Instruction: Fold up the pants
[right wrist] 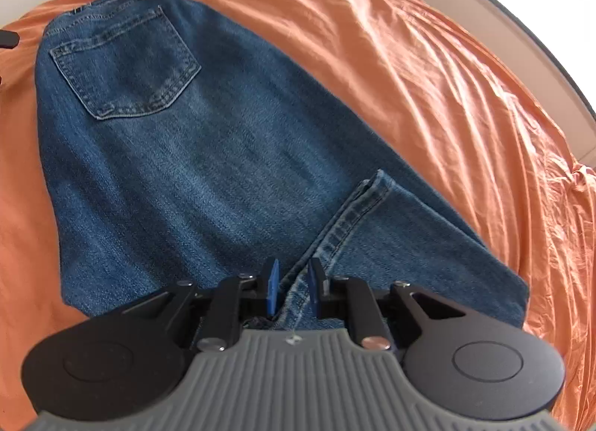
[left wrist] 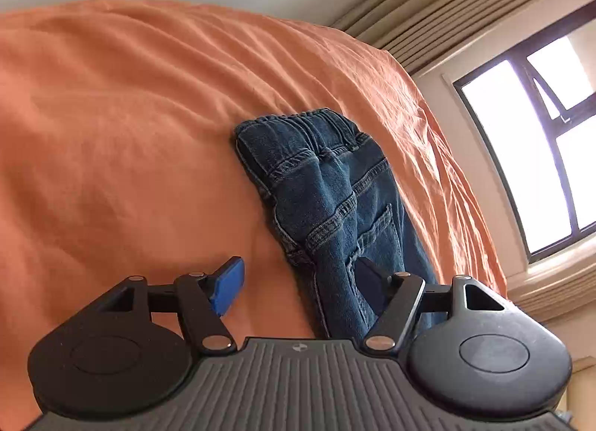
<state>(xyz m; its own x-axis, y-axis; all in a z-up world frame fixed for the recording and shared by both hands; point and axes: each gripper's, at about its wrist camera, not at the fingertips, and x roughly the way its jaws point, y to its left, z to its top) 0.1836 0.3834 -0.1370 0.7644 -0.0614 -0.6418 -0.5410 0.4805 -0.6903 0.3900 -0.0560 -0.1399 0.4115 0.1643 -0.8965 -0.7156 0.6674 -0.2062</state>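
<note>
Jeans (right wrist: 193, 155) cover orange sheet (right wrist: 428, 70); right gripper (right wrist: 292, 287) fingers pinch hem; left gripper (left wrist: 298, 284) gapes wide, empty.

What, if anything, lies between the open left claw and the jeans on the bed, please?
Nothing visible does. The left claw is open right at the jeans, one pad already over the denim, with only bare orange sheet around them.

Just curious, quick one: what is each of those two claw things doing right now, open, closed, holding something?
Left gripper: open, holding nothing, fingers either side of the jeans.
Right gripper: closed on the jeans' hem.
</note>
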